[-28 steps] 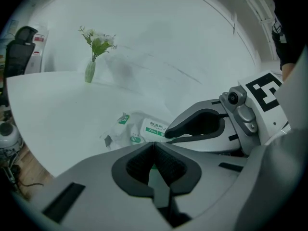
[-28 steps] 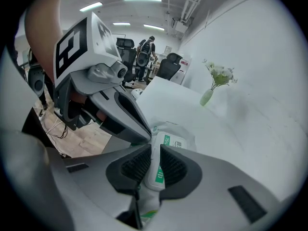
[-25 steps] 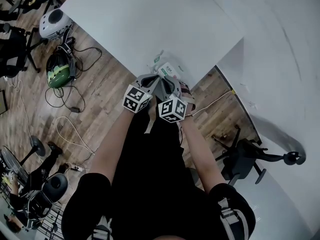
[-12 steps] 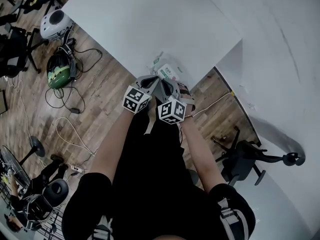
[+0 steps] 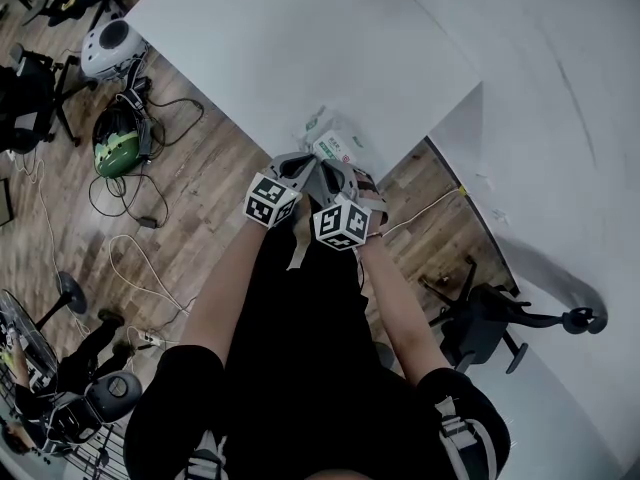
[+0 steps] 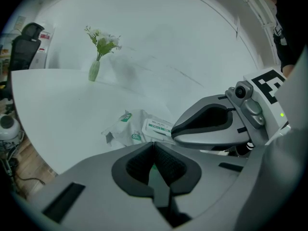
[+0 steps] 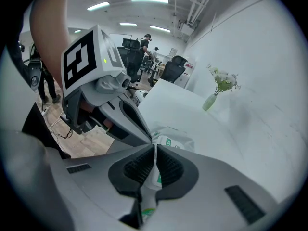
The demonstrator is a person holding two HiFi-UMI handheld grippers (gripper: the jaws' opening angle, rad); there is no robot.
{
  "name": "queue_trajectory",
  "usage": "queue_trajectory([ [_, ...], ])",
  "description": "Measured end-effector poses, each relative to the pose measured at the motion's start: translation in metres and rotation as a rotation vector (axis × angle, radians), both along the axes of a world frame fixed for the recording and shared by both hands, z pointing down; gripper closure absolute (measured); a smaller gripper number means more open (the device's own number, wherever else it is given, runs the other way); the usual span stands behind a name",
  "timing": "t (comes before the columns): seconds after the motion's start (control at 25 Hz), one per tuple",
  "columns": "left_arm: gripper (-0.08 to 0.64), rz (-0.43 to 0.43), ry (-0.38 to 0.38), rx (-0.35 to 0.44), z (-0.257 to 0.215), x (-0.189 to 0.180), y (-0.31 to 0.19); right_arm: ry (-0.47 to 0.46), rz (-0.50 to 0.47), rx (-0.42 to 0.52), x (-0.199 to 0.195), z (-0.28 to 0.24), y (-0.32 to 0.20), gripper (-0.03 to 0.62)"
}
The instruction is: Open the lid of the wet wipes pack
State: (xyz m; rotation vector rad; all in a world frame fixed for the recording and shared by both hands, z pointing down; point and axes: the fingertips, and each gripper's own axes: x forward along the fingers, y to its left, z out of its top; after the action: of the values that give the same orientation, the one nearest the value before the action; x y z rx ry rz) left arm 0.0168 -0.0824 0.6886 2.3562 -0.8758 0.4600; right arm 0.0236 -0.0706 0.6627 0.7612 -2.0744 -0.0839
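The wet wipes pack (image 5: 330,140) is white with green print and a flat label lid (image 6: 156,128). It lies near the front corner of the white table (image 5: 300,48). Both grippers sit side by side at its near end. My left gripper (image 6: 154,146) has its pads pressed together, nothing between them, and the pack (image 6: 130,131) lies just beyond its tips. My right gripper (image 7: 155,150) is shut down to a thin slit. The white and green of the pack (image 7: 168,139) show through that slit, and I cannot tell whether it is pinched. From the left gripper view, the right gripper's tip (image 6: 175,129) touches the lid's edge.
A small vase of flowers (image 6: 94,71) stands at the table's far side by the white wall. Below the table edge is wooden floor with cables (image 5: 130,188), a green bag (image 5: 115,140) and an office chair (image 5: 490,318). More chairs and people are far off (image 7: 144,47).
Grippers and pack hold nearly the same places. The head view has shifted slightly, so everything sits a little higher in the picture.
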Motion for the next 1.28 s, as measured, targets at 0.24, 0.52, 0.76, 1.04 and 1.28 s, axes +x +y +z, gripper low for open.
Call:
queue_trajectory([
  [0.24,0.535,-0.006,-0.002,0.008,0.0,-0.003,0.001,-0.021,0.004,0.014,0.002,-0.01,-0.002,0.563],
  [0.52,0.535,-0.006,0.011,0.002,-0.001,-0.002,0.002,-0.045,0.026,0.022,0.007,-0.02,-0.004,0.563],
  [0.76,0.535,-0.006,0.037,-0.023,0.0,-0.001,0.003,-0.047,0.039,0.027,0.014,-0.028,-0.008,0.563],
  [1.04,0.535,-0.007,0.039,-0.032,-0.001,-0.002,0.002,-0.056,0.063,0.052,0.023,-0.038,-0.015,0.566],
  [1.28,0.535,-0.011,0.037,-0.024,-0.002,-0.003,0.001,-0.048,0.075,0.075,0.032,-0.046,-0.027,0.566],
])
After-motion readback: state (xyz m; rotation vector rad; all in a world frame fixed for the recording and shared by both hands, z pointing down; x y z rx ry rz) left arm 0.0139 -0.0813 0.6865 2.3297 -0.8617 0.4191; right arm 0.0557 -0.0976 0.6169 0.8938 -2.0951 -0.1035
